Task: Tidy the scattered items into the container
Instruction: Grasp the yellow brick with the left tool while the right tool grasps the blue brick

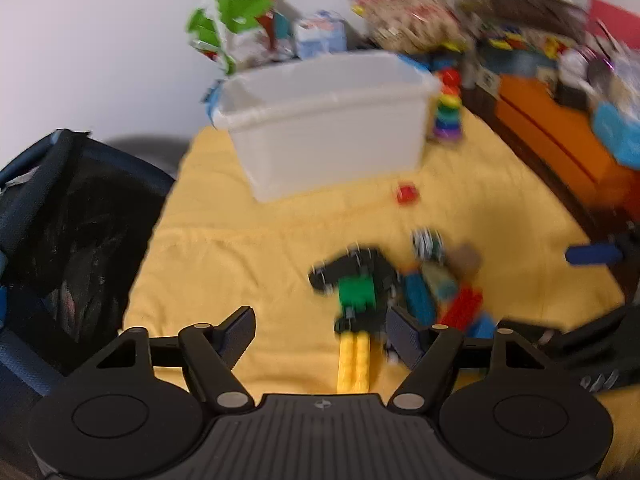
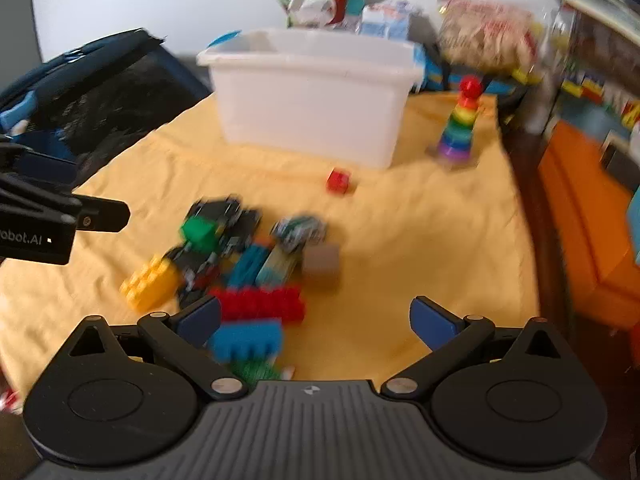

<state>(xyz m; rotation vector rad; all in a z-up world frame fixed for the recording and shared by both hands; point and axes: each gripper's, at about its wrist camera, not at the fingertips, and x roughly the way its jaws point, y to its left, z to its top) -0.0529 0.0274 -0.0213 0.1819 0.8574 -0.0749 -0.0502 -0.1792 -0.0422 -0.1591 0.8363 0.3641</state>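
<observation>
I find both grippers empty and spread wide over the yellow cloth (image 2: 420, 240). The left gripper (image 1: 320, 332) hangs above the near left side of the toy pile (image 2: 248, 264), its fingers apart, with the yellow block (image 1: 354, 360) and the black and green car (image 1: 356, 284) lying between and just ahead of them. The right gripper (image 2: 316, 320) stands open over the near end of the pile; the red block (image 2: 260, 304) and the blue block (image 2: 246, 340) lie just inside its left finger.

The bin (image 2: 312, 96) sits at the far side of the cloth, well apart from the pile. I cannot see into it from either view. A small red cube (image 2: 338, 181) lies alone between pile and bin. A ring stacker (image 2: 460, 124) stands upright to the right of the bin.

I judge the step in hand to be the approach for a pick, with most of the work outstanding. Next, one gripper must lower onto a single block, square its fingers across it and close. The pieces touch one another, so a neighbour may be dragged along. Both views are blurred; fine contact is uncertain.
</observation>
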